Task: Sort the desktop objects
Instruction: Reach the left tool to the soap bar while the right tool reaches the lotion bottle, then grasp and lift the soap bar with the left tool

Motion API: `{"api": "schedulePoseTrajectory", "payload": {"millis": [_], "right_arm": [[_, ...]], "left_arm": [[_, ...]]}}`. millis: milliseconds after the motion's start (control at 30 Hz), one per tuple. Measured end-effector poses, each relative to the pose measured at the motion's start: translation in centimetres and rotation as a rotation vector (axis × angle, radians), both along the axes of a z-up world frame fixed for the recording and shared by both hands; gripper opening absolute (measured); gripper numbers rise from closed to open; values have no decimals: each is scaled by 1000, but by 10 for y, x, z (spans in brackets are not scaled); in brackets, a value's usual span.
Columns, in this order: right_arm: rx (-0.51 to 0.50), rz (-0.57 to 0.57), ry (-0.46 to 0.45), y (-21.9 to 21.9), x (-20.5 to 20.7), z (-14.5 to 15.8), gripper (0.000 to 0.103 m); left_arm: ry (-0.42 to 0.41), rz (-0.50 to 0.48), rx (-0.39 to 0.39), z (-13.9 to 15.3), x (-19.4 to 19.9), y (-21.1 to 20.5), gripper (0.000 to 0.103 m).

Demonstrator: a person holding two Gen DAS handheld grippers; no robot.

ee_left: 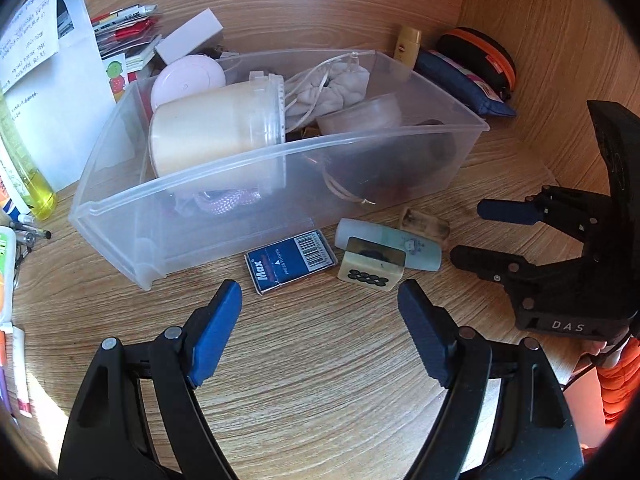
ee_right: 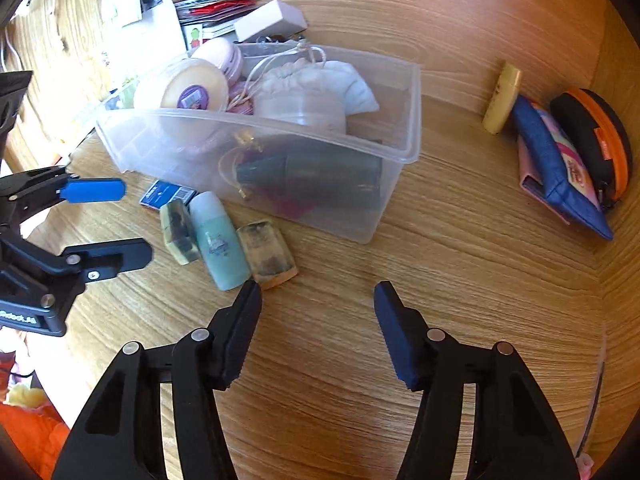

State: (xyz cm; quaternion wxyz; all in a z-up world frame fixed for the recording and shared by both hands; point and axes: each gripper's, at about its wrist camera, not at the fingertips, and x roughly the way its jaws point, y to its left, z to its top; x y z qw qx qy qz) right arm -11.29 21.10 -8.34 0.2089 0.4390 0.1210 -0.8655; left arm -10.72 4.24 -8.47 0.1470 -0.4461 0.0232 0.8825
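Observation:
A clear plastic bin [ee_left: 224, 200] [ee_right: 408, 120] on the wooden desk holds a cream jar [ee_left: 216, 132], a white drawstring pouch [ee_left: 340, 86] and a dark object [ee_right: 320, 172]. In front of it lie a blue Max staple box [ee_left: 292, 260] [ee_right: 168, 194], a mahjong tile [ee_left: 372, 266] [ee_right: 178, 232], a pale green small bottle [ee_left: 416, 246] [ee_right: 220, 240] and a worn wooden block [ee_left: 426, 226] [ee_right: 268, 254]. My left gripper [ee_left: 320, 304] [ee_right: 128, 220] is open just before the staple box and tile. My right gripper [ee_right: 318, 300] [ee_left: 466, 232] is open, beside the wooden block.
A yellow tube [ee_right: 502, 98], a blue pouch [ee_right: 560, 172] and an orange-black case [ee_right: 596, 140] lie by the right wall. Papers [ee_left: 44, 80], a yellow bottle [ee_left: 28, 176] and pens [ee_left: 28, 232] crowd the left. A white box [ee_left: 188, 38] stands behind the bin.

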Motion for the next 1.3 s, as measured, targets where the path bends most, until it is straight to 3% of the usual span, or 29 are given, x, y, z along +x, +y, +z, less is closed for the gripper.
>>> {"api": "schedulePoseTrajectory", "payload": {"millis": [133,333,633,700,767,1300], "right_arm": [[7,22,-5,-3,-1,-3,40],[-18,77,-35,-11,-6,-5,40],[-17,120,-60,-27,-11,-7,40],[-22,119,-72,-30,-13,-7,40],[-41,129,-85,-33,-14,-8,40],[-10,135,-65,-59,-21,-16,48]], "left_arm": [[-2,-19,-12,-2,-1,10,72],[5,-27,-22,-5,0,25,71],[19,-6,-39,-6,-1,26,55],[26,-2,-48,-6,2,24,48],[31,-5,-50,-5,4,21,34],[30,31,-12,2,15,-21,33]]}}
